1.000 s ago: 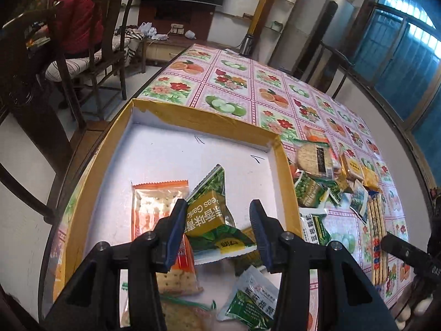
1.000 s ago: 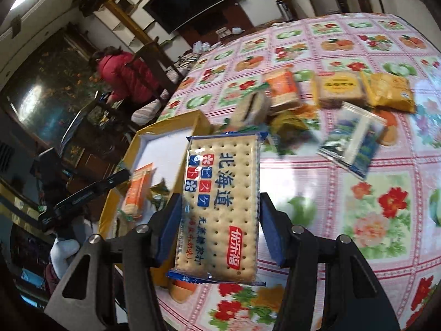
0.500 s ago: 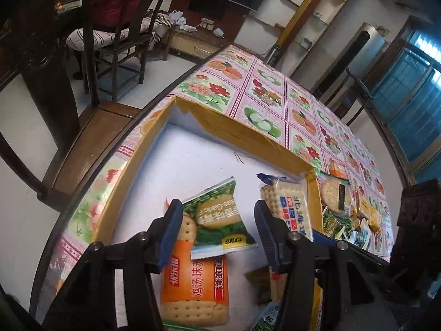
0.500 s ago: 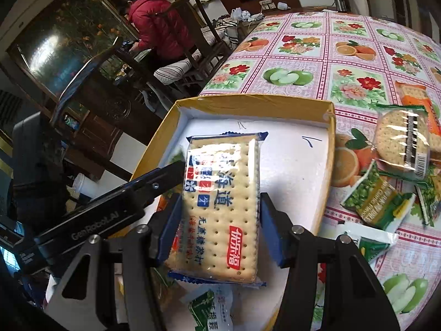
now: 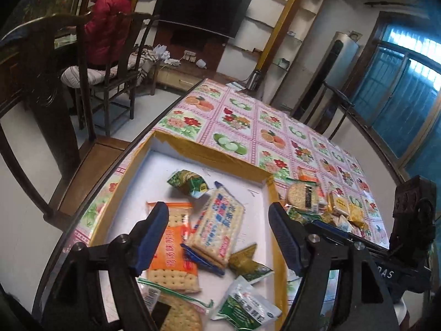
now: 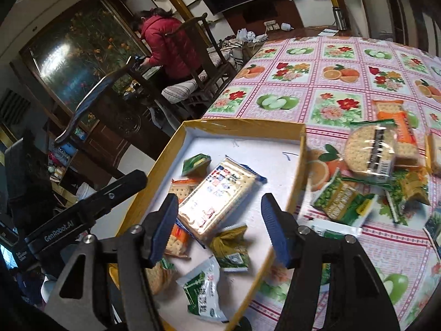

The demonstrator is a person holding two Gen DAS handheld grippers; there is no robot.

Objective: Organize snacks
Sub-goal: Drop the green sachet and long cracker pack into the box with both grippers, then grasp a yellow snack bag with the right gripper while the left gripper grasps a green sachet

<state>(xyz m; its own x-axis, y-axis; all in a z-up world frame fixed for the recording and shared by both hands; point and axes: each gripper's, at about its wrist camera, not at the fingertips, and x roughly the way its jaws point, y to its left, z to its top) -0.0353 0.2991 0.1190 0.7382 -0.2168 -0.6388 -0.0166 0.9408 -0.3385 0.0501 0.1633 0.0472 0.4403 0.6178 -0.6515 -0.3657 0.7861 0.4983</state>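
Lying released at frame centre in the yellow-rimmed box (image 6: 242,123), the white cracker pack (image 6: 217,194) leans on an orange pack (image 5: 172,251). Right tongs (image 6: 220,229) and left tongs (image 5: 220,237) both gape, grasping nothing.

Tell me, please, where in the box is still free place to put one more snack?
The box floor is bare along its far wall, behind the green packet and the long cracker pack, and toward the far right corner. The near half is crowded with packets. On the tablecloth, the far part is bare.
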